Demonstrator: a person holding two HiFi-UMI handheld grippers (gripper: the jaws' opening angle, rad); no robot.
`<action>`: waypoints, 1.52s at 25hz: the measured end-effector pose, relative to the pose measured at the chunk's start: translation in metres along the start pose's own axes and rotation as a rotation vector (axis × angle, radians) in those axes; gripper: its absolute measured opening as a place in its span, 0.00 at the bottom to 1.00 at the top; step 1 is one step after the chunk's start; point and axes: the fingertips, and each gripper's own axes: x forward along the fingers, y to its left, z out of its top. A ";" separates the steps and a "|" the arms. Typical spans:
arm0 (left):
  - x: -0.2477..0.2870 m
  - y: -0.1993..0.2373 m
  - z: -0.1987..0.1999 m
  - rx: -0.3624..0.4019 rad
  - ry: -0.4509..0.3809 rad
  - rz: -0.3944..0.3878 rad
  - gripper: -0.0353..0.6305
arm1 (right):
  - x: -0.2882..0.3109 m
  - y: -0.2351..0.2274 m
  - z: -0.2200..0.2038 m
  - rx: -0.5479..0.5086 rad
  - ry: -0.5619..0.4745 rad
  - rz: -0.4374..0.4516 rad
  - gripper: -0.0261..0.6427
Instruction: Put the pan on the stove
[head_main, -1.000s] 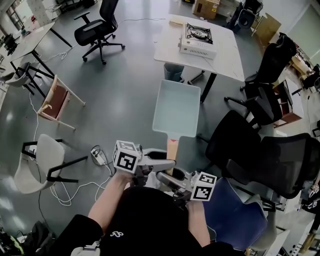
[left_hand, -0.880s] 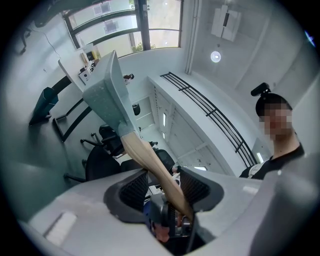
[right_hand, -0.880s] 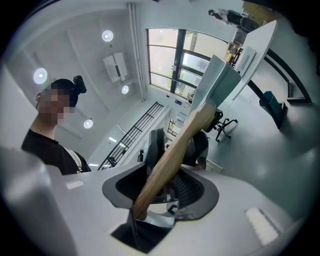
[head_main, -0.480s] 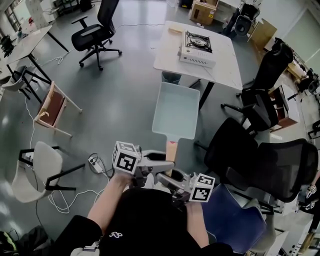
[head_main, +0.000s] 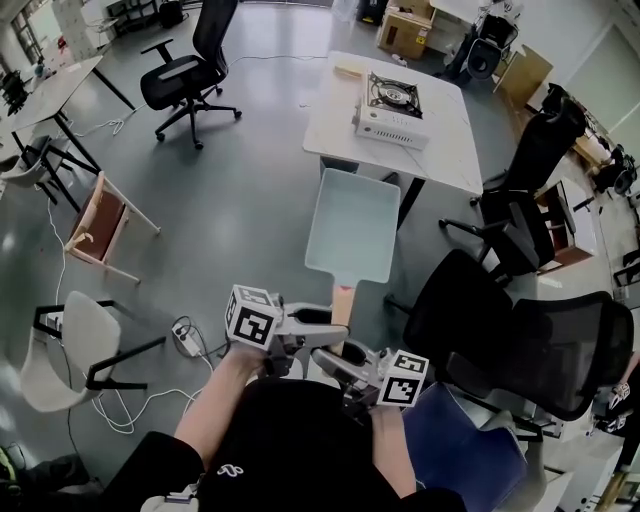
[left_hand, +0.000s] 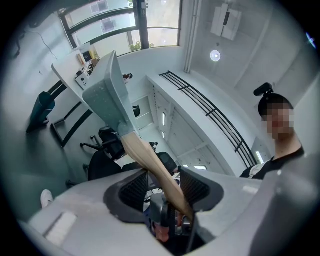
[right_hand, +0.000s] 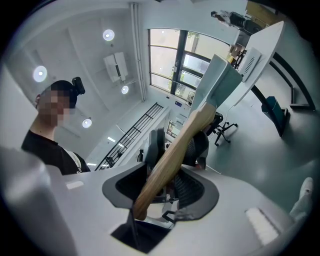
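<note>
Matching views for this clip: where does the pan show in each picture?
Head view: pan at centre frame.
Left gripper view: pan upper left, handle running down between the jaws.
Right gripper view: pan upper right, handle between the jaws.
Shared landmark: white table beyond the pan.

From the head we look steeply down. Both gripper views sit close behind their jaws, facing level, sharing the pan (head_main: 355, 225) and far desk (head_main: 330, 110).

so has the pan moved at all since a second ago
Yes. The pan has gone forward, toward the white table that carries the stove; the strip of floor between pan and table has closed.
</note>
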 end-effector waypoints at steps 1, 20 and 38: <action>0.000 0.002 0.005 -0.001 -0.003 0.005 0.36 | 0.002 -0.002 0.004 0.001 0.002 0.004 0.31; 0.057 0.082 0.111 -0.041 -0.010 0.034 0.36 | -0.004 -0.086 0.122 0.026 0.002 0.013 0.31; 0.116 0.137 0.204 -0.028 -0.023 0.060 0.36 | -0.019 -0.144 0.228 0.008 0.023 0.036 0.31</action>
